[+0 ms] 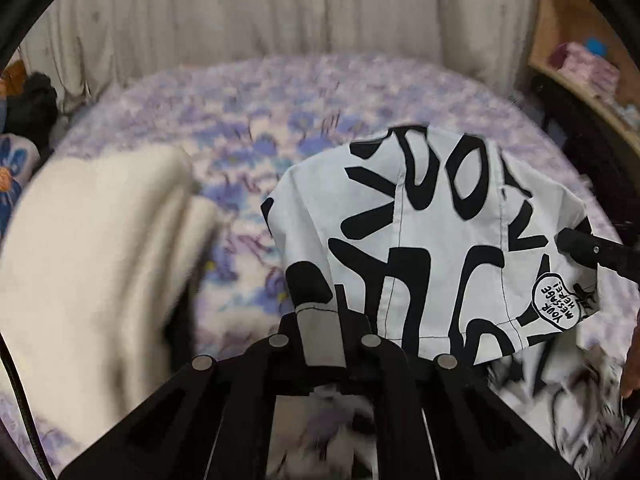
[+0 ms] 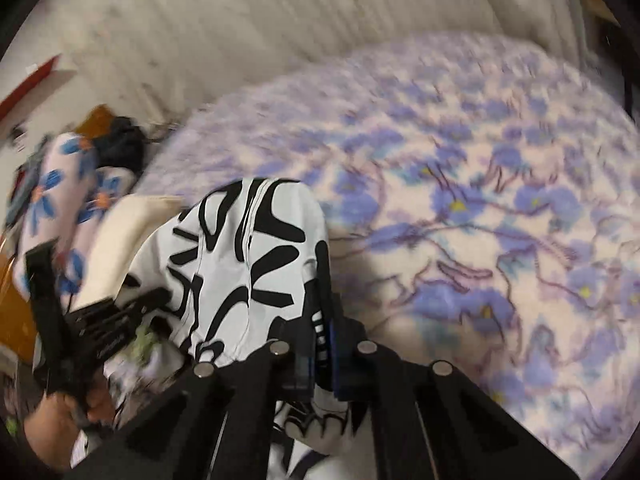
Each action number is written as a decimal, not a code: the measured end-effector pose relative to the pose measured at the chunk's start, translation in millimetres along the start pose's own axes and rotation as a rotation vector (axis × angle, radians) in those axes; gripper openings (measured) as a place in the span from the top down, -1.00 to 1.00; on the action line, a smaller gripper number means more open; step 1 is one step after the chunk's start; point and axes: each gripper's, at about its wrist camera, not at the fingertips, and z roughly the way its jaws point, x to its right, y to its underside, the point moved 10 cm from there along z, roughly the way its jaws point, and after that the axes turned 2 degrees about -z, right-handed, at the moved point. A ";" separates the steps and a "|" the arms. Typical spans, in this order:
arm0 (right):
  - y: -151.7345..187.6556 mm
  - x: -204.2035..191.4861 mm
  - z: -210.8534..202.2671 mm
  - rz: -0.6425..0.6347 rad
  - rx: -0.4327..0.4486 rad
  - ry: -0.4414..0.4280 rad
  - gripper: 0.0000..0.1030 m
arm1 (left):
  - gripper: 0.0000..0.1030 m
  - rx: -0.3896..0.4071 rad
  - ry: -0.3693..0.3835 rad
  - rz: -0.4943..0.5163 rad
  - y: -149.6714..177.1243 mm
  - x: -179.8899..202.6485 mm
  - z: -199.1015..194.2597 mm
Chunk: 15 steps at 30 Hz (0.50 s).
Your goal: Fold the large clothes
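A white garment with bold black lettering (image 1: 420, 240) hangs lifted over the bed, spread between both grippers. My left gripper (image 1: 316, 300) is shut on its left edge, with cloth pinched between the fingers. The right gripper's black finger (image 1: 580, 252) grips the opposite edge near a small speech-bubble print. In the right wrist view the same garment (image 2: 260, 272) drapes leftward from my right gripper (image 2: 320, 332), which is shut on a fold of it. Further left, the left gripper (image 2: 120, 320) holds the other end, and a hand (image 2: 52, 432) holds that gripper's handle. The garment's lower part hangs below the jaws, blurred.
A purple-flowered bedspread (image 1: 260, 120) covers the bed (image 2: 480, 200). A folded cream cloth (image 1: 92, 260) lies at the left. A blue-flowered pillow (image 2: 60, 200) and dark items (image 1: 32, 104) sit at the bed's left end. Curtains (image 1: 240, 8) hang behind; a wooden shelf (image 1: 580, 40) stands at the right.
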 end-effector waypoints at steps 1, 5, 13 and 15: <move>4.5 -13.6 -21.7 -0.035 0.030 -0.022 0.91 | 0.92 0.026 0.013 0.004 1.9 1.6 -15.8; 37.4 -65.4 -105.6 -0.222 0.148 -0.023 0.90 | 0.84 0.129 0.080 0.029 30.1 5.0 -93.3; 176.8 -91.3 -157.6 -0.510 0.094 0.256 0.77 | 0.57 0.123 0.035 0.216 182.1 13.3 -167.3; 208.3 -88.7 -159.6 -0.496 0.045 0.273 0.74 | 0.56 0.059 0.013 0.234 226.8 9.8 -170.4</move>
